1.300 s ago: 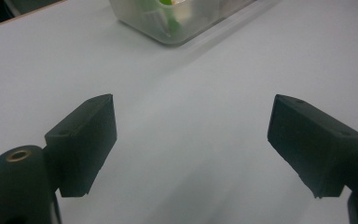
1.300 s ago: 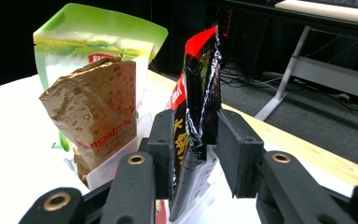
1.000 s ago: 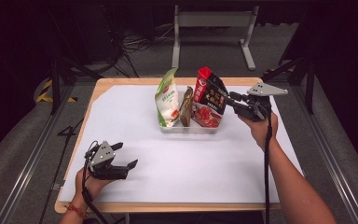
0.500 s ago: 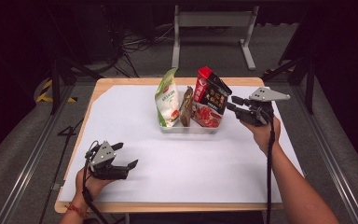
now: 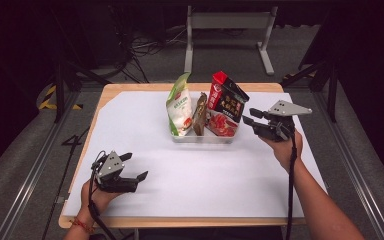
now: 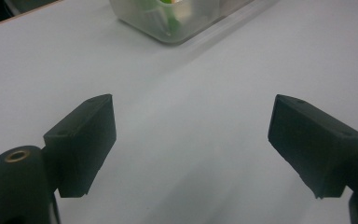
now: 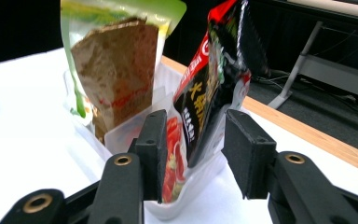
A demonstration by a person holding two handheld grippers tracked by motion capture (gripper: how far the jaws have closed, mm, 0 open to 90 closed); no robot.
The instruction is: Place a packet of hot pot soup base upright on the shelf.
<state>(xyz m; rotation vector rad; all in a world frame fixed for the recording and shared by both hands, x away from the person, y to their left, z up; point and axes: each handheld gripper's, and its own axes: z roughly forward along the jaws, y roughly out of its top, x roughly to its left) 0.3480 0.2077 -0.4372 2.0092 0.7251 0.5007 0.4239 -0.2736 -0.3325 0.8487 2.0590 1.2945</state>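
Jaws of the right gripper (image 5: 250,121) stand apart and have just been opening, backed off beside the red packet (image 5: 226,102) at the right end of the clear tray (image 5: 202,138); in the right gripper view the packet (image 7: 209,88) sits beyond the pads, none pressing on it. The left gripper (image 5: 132,166) rests near the front left of the white table cover (image 5: 220,175), jaws wide with nothing between them.

The red packet stands tilted in the tray, leaning over a flatter red pouch (image 5: 223,125). Beside it are a brown packet (image 5: 199,114) and a green-and-white bag (image 5: 179,106), all upright.

The packet looks light, a glossy film pouch that would crumple and slip under hard pressure. Its crimped top seal or upper side edge seems the safest place to pinch, since the body is likely soft and puffed. The tray is thin translucent plastic with rounded corners and could slide on the smooth cover if a packet is dragged rather than lifted. The brown packet has a duller, papery face.
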